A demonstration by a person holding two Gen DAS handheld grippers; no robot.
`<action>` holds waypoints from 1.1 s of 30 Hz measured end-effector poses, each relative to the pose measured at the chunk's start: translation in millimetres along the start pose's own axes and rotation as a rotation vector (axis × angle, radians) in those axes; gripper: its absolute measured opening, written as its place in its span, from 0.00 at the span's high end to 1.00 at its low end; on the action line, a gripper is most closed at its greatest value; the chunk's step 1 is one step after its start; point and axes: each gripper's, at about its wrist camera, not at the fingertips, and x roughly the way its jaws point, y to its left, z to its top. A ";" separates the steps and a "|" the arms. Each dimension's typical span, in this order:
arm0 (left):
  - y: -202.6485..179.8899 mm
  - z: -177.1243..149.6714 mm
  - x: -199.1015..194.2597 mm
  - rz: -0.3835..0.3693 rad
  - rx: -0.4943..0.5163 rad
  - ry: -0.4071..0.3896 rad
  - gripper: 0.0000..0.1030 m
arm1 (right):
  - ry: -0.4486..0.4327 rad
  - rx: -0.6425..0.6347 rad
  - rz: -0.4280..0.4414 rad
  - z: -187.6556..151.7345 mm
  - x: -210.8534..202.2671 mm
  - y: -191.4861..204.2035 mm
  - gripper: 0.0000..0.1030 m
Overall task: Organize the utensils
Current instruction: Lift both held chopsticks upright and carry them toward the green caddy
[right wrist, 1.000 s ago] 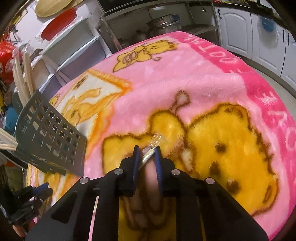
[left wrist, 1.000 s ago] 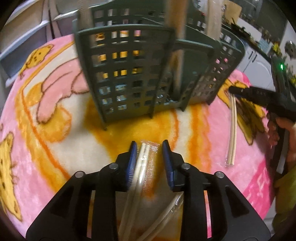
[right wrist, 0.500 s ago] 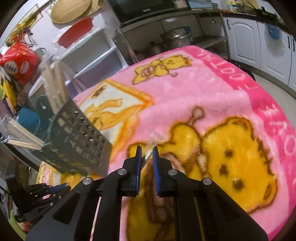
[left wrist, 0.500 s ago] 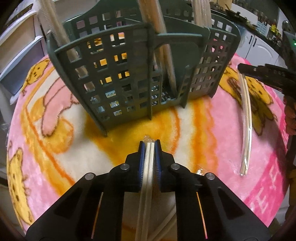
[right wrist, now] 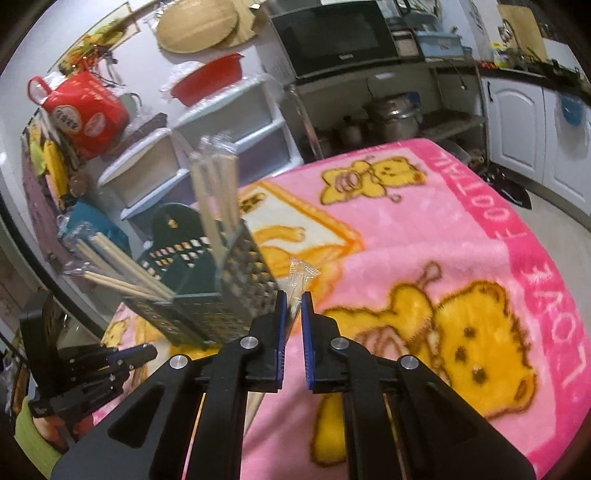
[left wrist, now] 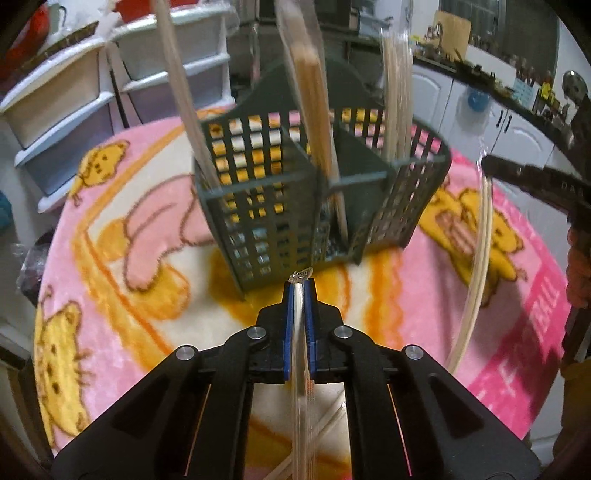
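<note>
A: Left wrist view?
B: The left tongs, which just closed, clench a wrapped chopstick pair facing the green caddy, aimed for a compartment.

A: Right wrist view?
B: The right tongs, jaws just narrowing, grip another wrapped pair, probably firmly, above the blanket-covered worktop.

We saw a microwave at upper centre, a red bag upper left, white drawers between them.
</note>
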 end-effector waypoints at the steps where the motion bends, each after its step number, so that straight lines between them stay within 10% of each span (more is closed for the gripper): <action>1: 1.4 2.1 -6.8 0.001 -0.008 -0.019 0.97 | -0.007 -0.008 0.005 0.6 -3.9 4.1 0.93; 33: 28.5 7.0 -116.5 0.000 -0.149 -0.323 0.97 | -0.091 -0.214 0.170 0.1 -69.2 99.2 0.95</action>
